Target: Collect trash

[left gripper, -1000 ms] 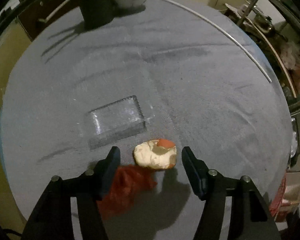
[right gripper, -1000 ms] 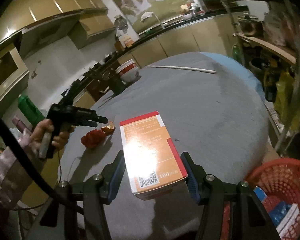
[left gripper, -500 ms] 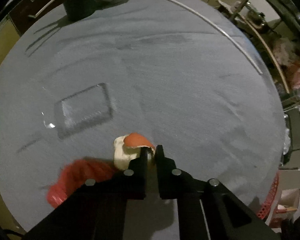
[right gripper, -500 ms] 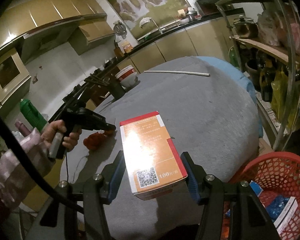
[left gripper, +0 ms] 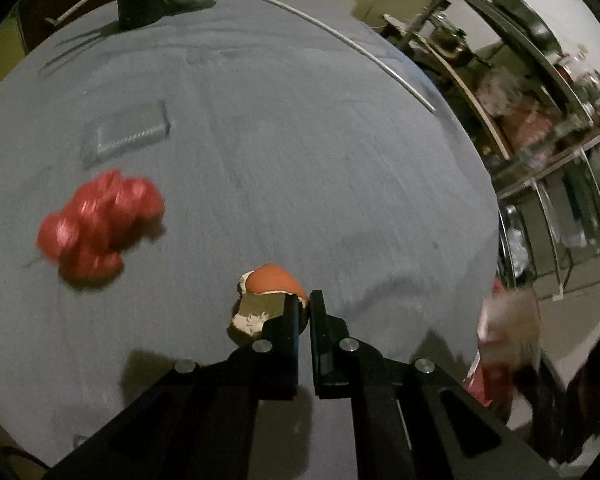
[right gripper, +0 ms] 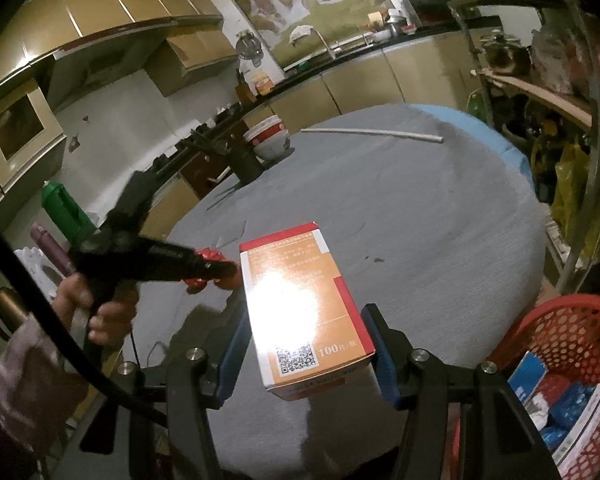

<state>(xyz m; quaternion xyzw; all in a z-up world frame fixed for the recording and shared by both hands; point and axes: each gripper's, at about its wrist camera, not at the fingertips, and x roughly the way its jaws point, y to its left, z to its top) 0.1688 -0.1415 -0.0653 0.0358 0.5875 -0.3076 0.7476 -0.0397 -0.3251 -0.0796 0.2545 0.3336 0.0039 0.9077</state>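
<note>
My left gripper (left gripper: 304, 300) has its fingers pinched almost together on the edge of an apple core (left gripper: 266, 294), which seems lifted off the grey bench (left gripper: 300, 140). My right gripper (right gripper: 304, 344) clamps an orange box (right gripper: 300, 304) above the bench, near the red basket (right gripper: 572, 344).

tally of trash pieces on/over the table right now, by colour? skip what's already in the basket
Red: 1, crumpled red wrapper lying on the table.
Clear: 1, flat plastic tray on the table.
Orange and white: 2, bitten fruit piece pinched in the left gripper; box held in the right gripper.
Total: 4
</note>
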